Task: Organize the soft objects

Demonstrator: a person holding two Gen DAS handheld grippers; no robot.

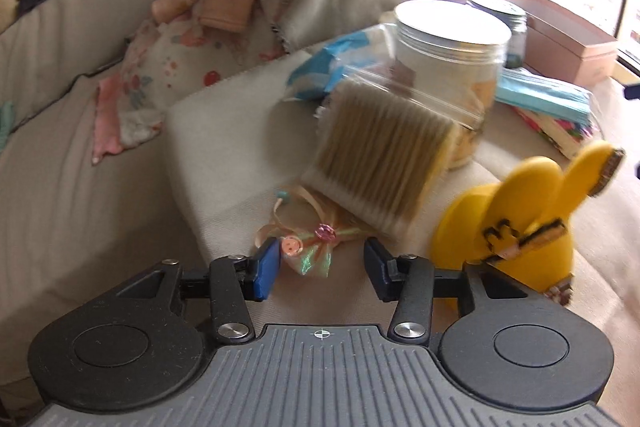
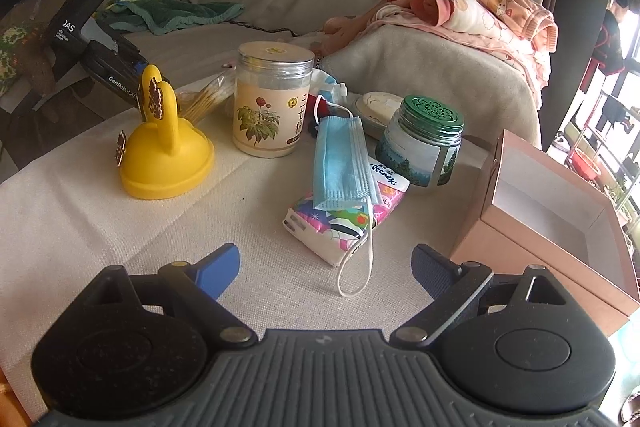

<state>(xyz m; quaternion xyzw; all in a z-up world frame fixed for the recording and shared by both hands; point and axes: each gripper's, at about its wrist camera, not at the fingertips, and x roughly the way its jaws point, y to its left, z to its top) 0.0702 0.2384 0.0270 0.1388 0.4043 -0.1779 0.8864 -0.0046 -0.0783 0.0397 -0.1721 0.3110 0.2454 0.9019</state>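
1. The left gripper hangs over the cloth-covered counter with its blue fingers apart; a small ribbon hair bow lies between them, at the left pad, not squeezed.
2. The bow is soft and flimsy: pale peach ribbon loops, a shimmery green mesh tail, an orange smiley button and a pink gem at the knot.
3. Just behind the bow, a clear bag of cotton swabs leans against a silver-lidded jar. A yellow rabbit-eared toy stands to the right.
4. The right gripper has its fingers wide apart with nothing between them, above bare cloth.
5. Just ahead of it, a blue pleated face mask lies draped over a colourful tissue pack, its white ear loop trailing toward the gripper.
6. An open pink box sits to the right; a green-lidded jar stands behind the tissues.
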